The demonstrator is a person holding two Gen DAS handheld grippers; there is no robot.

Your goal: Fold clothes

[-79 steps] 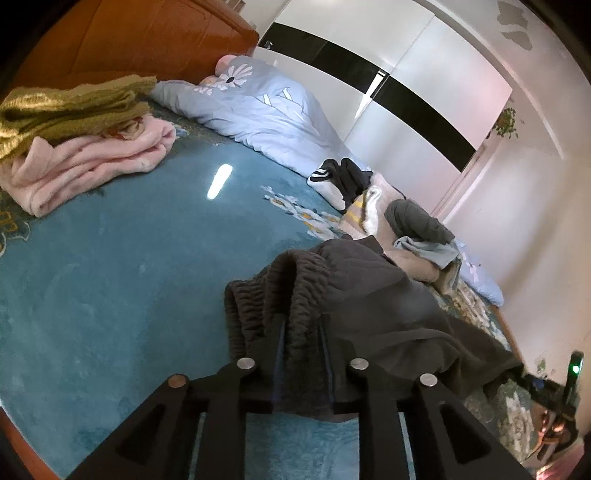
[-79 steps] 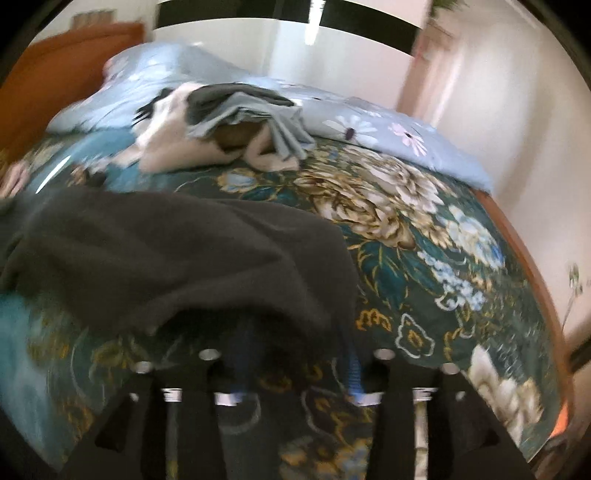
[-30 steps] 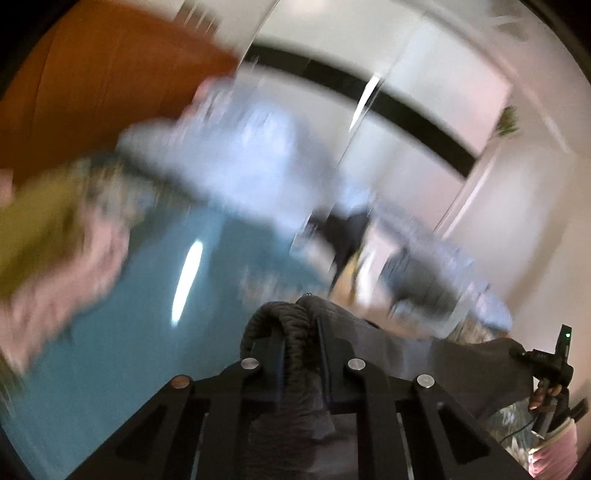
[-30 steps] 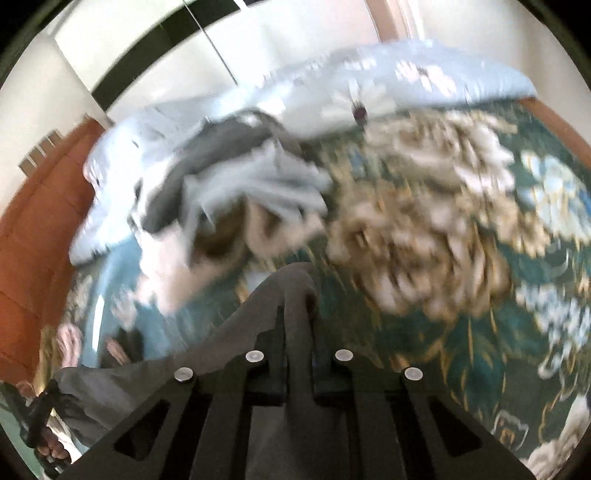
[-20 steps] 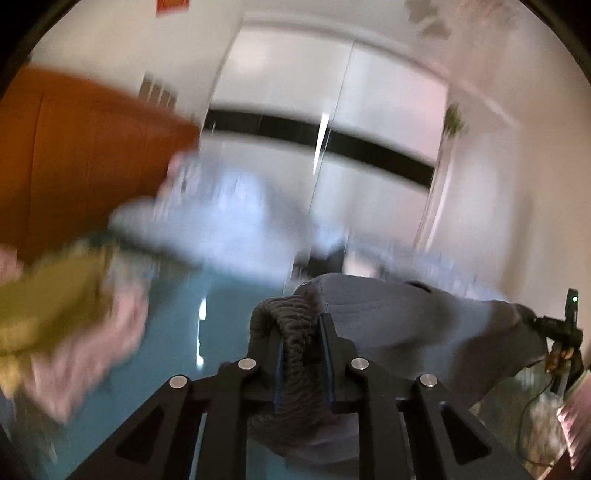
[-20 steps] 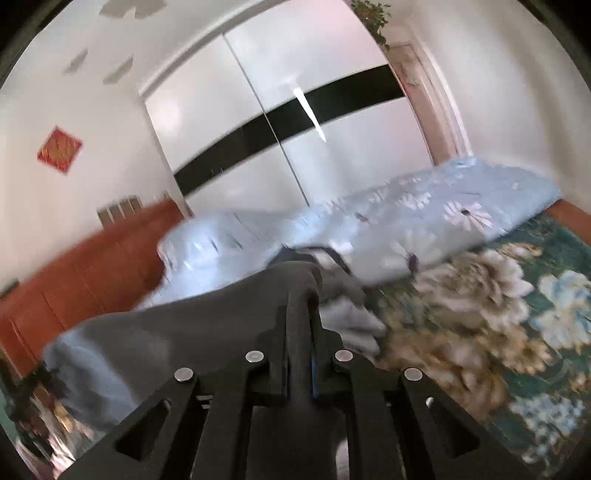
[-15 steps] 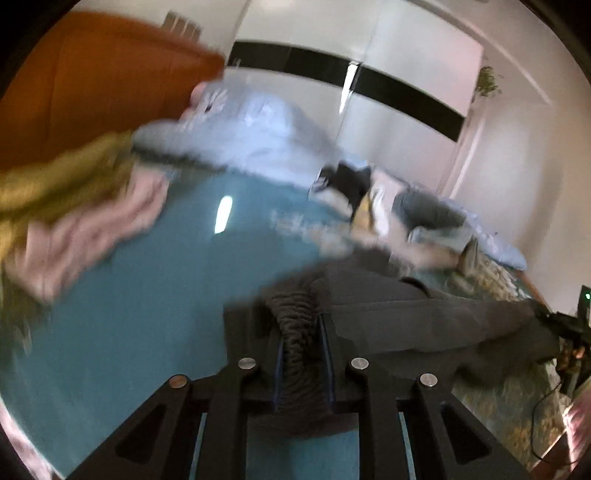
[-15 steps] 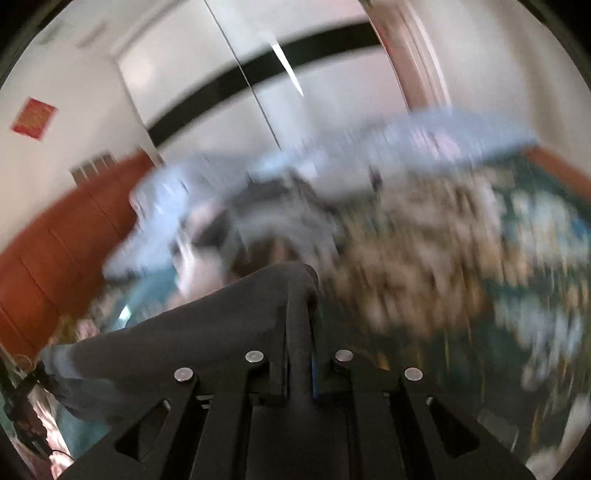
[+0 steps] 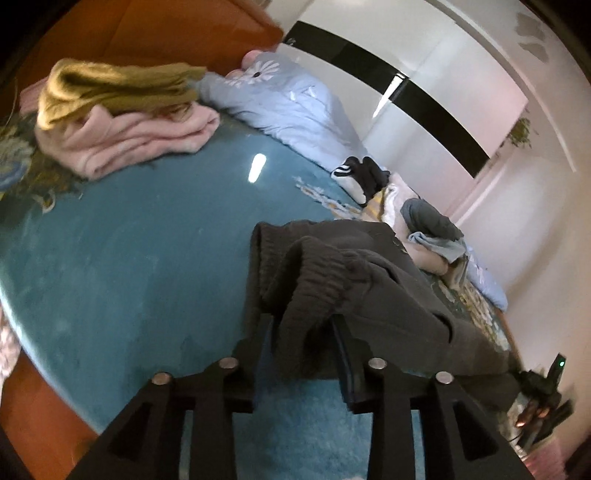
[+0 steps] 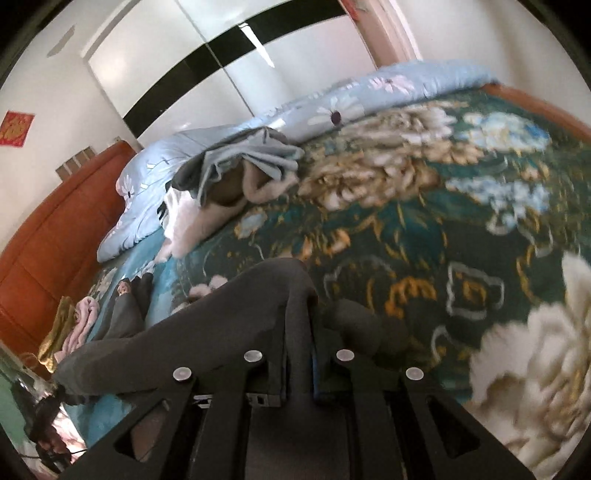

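Observation:
Dark grey sweatpants (image 9: 369,295) lie stretched across the bed. My left gripper (image 9: 301,332) has its jaws parted, with the ribbed waistband (image 9: 310,295) lying loosely between them. My right gripper (image 10: 299,332) is shut on the leg end of the same sweatpants (image 10: 221,325), which run off to the left in the right wrist view. The other gripper and hand show at the far right of the left wrist view (image 9: 546,402).
A folded stack of mustard (image 9: 110,85) and pink (image 9: 129,136) clothes sits by the orange headboard (image 9: 147,33). A light blue duvet (image 9: 291,99) lies along the far side. A pile of unfolded clothes (image 10: 236,173) lies mid-bed on the floral cover (image 10: 443,221).
Both grippers lifted and shook the sweatpants in the air, then lowered them flat onto the bed. The left jaws have now parted around the waistband.

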